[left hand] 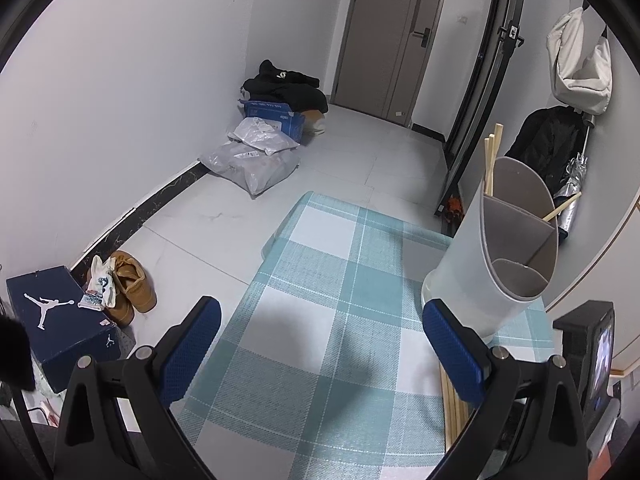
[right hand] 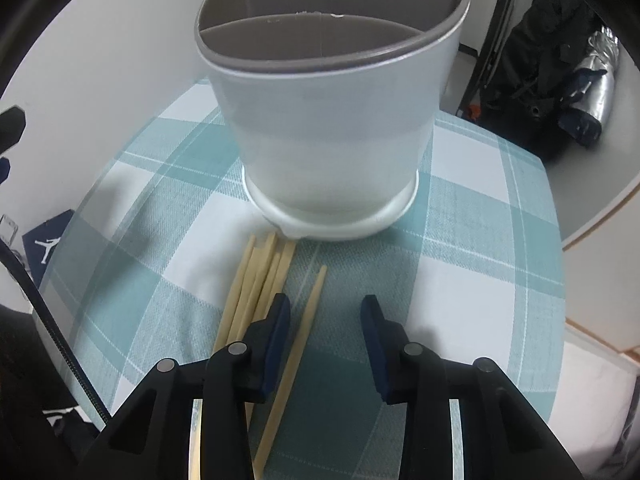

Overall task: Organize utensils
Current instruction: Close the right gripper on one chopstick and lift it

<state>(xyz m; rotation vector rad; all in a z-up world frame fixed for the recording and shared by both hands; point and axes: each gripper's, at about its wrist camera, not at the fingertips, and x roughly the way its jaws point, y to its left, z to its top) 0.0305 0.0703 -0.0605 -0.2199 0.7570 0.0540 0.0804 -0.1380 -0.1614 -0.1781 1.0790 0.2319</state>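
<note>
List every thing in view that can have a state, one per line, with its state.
White plastic utensil holder with grey dividers: upright on the checked cloth, some chopsticks already inside.
Bundle of loose wooden chopsticks: lying flat beside the holder's base.
Single wooden chopstick: flat, between the right jaws, not pinched.
Right gripper: open.
Left gripper: open, empty.

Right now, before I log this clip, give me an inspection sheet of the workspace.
Surface: checked tablecloth, flat.
Job's things: divided utensil holder upright, some chopsticks in it; loose chopsticks lying in front of its base.
Clutter: nothing seen on the cloth.
Grippers: left gripper open, empty; right gripper open, one chopstick between its jaws, not pinched.
Cables: nothing seen.
Surroundings: shoe box, shoes, parcels, door.
</note>
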